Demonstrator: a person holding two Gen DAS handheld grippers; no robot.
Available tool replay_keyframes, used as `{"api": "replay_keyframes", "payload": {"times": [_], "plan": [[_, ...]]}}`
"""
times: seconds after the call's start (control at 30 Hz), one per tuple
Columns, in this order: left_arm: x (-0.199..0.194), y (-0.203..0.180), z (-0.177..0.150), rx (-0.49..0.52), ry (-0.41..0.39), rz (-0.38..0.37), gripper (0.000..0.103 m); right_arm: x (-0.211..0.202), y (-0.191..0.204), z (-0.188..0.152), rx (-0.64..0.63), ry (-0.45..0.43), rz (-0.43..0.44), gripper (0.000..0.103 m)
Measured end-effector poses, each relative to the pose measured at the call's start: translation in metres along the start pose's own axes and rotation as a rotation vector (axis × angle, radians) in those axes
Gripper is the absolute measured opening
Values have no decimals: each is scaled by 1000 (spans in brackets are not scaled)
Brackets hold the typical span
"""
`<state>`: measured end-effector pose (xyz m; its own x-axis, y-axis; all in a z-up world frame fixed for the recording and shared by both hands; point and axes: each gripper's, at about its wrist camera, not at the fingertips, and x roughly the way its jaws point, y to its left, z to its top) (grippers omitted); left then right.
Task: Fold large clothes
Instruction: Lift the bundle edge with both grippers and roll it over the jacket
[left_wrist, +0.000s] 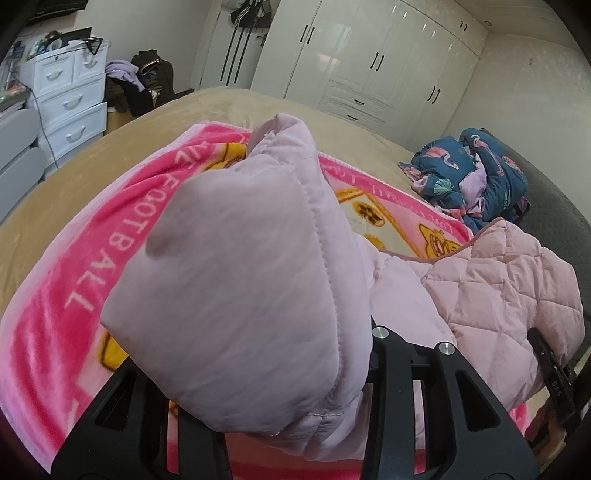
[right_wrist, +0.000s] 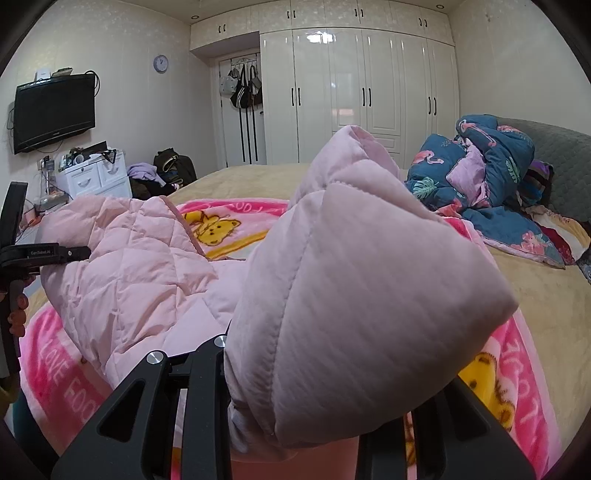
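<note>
pink quilted padded jacket is the garment in both grippers, held up over a bed. in the left wrist view the left gripper has its black fingers narrowed onto a thick bunched fold of the jacket's pale lilac-pink fabric, which bulges up between them and hides the tips. in the right wrist view the right gripper likewise has its black fingers pinching a puffy stitched fold of the same jacket, the tips buried under the cloth. between the two folds the diamond-quilted body of the jacket sags and drapes toward the bed, and each gripper shows at the edge of the other's view, beside the quilted panel.

under the jacket lies a bright pink fleece blanket with white lettering and yellow cartoon bears, spread flat on a tan bedspread. farther up the bed, well apart from the jacket, sits a crumpled dark blue quilt with a pink flamingo print, against a grey quilted headboard. beyond the bed stands a glossy white wardrobe with black handles. to the left are a white chest of drawers, a heap of dark and purple clothes, and a black flat television on the wall.
</note>
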<state>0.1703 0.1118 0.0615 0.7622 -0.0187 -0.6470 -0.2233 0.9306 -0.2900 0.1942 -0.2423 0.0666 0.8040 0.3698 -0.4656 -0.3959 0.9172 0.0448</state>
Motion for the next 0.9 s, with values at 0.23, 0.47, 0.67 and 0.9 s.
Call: {"api": "replay_keyframes", "payload": {"times": [0.23, 0.47, 0.67, 0.9], "plan": [[-4, 14, -14, -4, 13, 13, 29, -6, -1, -5, -18, -1, -5, 27], [-8, 20, -27, -3, 23, 20, 30, -11, -15, -20, 45, 30, -22, 27], [-6, 22, -36, 4, 28, 39, 30, -8, -27, -37, 88, 71, -43, 28], [5, 31, -44, -6, 54, 71, 32, 7, -51, -59, 218, 139, -57, 32]]}}
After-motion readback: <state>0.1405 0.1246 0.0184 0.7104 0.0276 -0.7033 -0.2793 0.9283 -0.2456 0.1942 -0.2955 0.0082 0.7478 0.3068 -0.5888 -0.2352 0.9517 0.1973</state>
